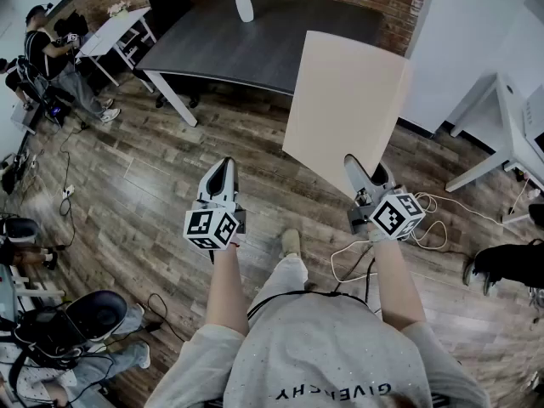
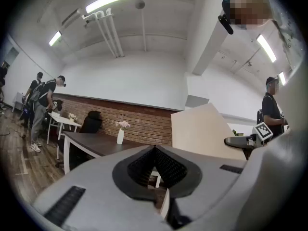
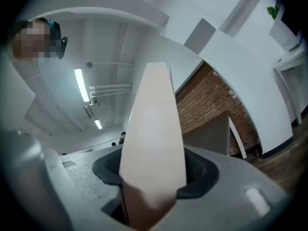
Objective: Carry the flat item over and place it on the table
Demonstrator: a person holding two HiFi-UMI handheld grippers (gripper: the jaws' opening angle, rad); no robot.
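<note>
The flat item is a large beige board (image 1: 344, 109), held upright by its lower corner in my right gripper (image 1: 361, 172), whose jaws are shut on it. In the right gripper view the board (image 3: 154, 143) rises edge-on out of the jaws and hides most of what lies ahead. My left gripper (image 1: 223, 170) is level with the right one, to the left of the board, shut and holding nothing. The left gripper view shows the board (image 2: 199, 131) to the right. A dark table (image 1: 255, 45) with a white vase (image 1: 244, 5) of flowers stands ahead, by the brick wall.
A white desk (image 1: 501, 134) stands at the right and a small white table (image 1: 115, 28) at the far left, with people near it. White cables (image 1: 357, 257) lie on the wooden floor by my feet. A seated person (image 1: 68, 330) is at the lower left.
</note>
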